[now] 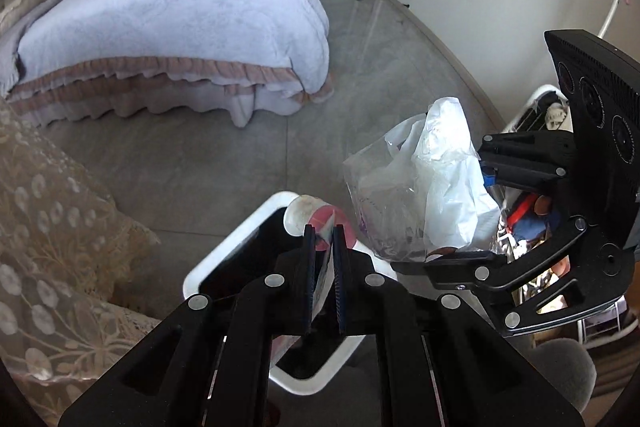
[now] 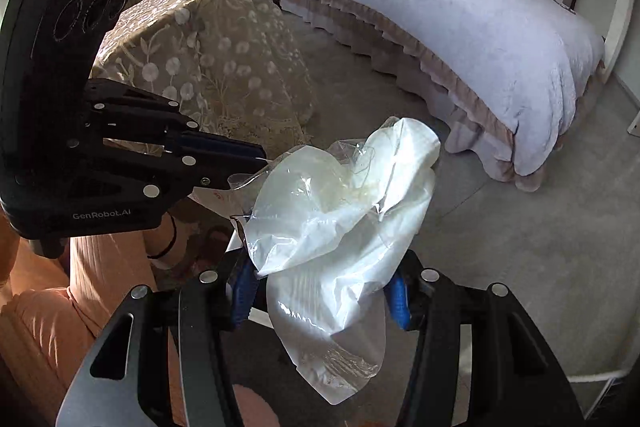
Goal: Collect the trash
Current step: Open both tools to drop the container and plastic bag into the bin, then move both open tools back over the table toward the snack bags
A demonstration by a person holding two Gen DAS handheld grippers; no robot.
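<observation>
My left gripper [image 1: 323, 227] is shut on a pink and white crumpled wrapper [image 1: 320, 217] and holds it above a white-rimmed bin with a black liner [image 1: 224, 251]. My right gripper [image 2: 320, 291] holds a bundle of white and clear plastic bags [image 2: 340, 211] between its blue pads [image 2: 242, 287]; the jaws stand fairly wide with the plastic bunched between them. The same plastic bundle [image 1: 424, 187] and the right gripper [image 1: 484, 207] show at the right of the left wrist view. The left gripper [image 2: 256, 157] shows at the left of the right wrist view, by the plastic's edge.
A bed with a pale blue quilt [image 1: 180, 11] stands beyond a grey tiled floor [image 1: 248, 147]. A lace-covered piece of furniture [image 2: 208, 59] is to the left. A white basket of mixed items [image 1: 536, 227] sits at the right. The person's orange sleeve [image 2: 48, 315] is at lower left.
</observation>
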